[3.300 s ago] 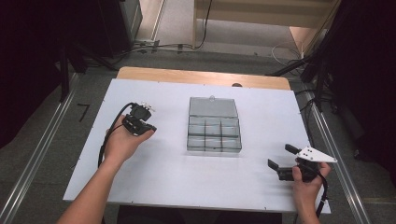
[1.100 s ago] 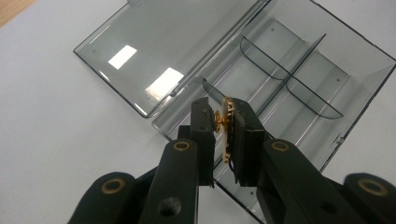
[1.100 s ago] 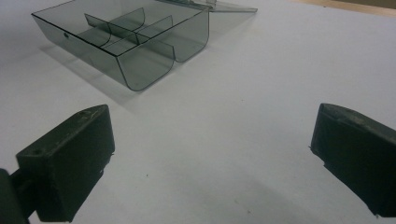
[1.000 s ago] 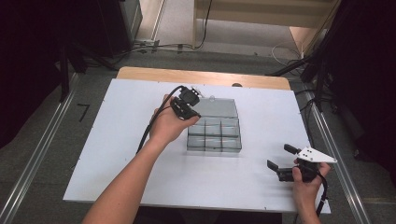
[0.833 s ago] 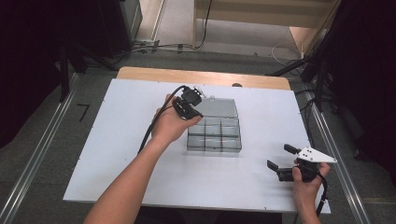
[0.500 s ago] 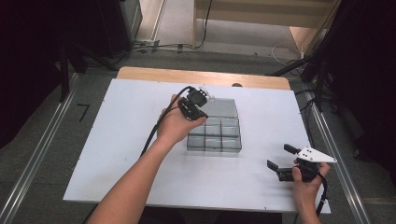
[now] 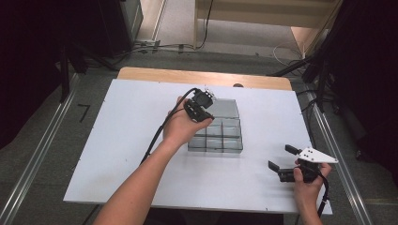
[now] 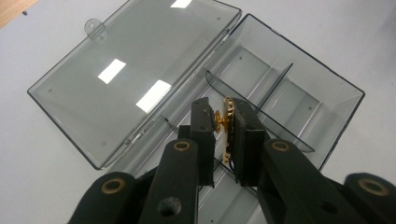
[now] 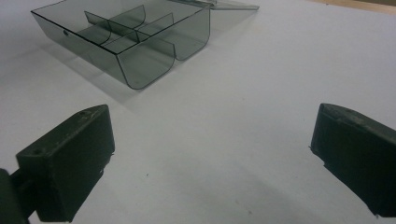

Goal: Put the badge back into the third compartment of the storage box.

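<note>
A clear grey compartment box (image 7: 224, 136) (image 8: 289, 93) (image 9: 126, 42) stands open in the middle of the white table, its lid (image 8: 135, 70) laid flat behind it. My left gripper (image 7: 202, 104) (image 8: 223, 119) hovers over the box's left compartments, shut on a small gold gear-like part (image 8: 227, 116) held on edge between the jaws. Near the table's front right corner, my right gripper (image 7: 281, 159) (image 9: 210, 154) rests low over the table, open, with nothing between its jaws.
The white table (image 7: 131, 117) has a wooden strip (image 7: 202, 77) along its far edge. Metal rails (image 7: 37, 154) run along both sides on the floor. Cables lie on the floor beyond the table.
My left hand has carried its gripper from the table's left to above the box and crept slightly farther over it. The right gripper has stayed put.
</note>
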`<state>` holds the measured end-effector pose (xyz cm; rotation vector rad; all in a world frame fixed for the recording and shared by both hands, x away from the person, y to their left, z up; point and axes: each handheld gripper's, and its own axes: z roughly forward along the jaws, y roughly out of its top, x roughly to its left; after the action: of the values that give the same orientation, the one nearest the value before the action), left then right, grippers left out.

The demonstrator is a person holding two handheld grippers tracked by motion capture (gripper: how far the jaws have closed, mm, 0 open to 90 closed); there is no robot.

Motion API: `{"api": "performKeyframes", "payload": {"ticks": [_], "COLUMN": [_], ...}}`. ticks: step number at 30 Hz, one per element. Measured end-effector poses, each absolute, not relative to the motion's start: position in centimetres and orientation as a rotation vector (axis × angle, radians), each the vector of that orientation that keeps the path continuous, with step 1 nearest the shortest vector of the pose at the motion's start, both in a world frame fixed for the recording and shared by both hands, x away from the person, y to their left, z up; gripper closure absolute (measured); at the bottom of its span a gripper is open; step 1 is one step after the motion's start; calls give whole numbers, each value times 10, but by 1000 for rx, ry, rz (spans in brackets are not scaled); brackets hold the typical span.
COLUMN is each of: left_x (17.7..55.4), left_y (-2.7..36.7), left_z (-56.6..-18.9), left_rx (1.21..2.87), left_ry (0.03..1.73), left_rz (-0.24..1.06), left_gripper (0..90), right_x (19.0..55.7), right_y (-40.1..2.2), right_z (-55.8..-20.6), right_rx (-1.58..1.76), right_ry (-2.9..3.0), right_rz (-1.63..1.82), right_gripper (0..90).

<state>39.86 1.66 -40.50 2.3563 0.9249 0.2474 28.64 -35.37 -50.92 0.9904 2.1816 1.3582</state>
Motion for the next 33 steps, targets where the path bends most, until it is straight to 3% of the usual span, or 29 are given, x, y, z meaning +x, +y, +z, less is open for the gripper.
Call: {"api": "performKeyframes", "payload": {"ticks": [33], "left_x": [402], "left_y": [-18], "left_z": [-428], "left_rx": [2343], "left_ry": [904], "left_rz": [198], "left_gripper": [816], "right_x": [287], "right_y": [-353], "right_z": [-509], "right_rx": [984], "right_ry": [2192], "right_rz": [1353], "right_gripper": [0]}}
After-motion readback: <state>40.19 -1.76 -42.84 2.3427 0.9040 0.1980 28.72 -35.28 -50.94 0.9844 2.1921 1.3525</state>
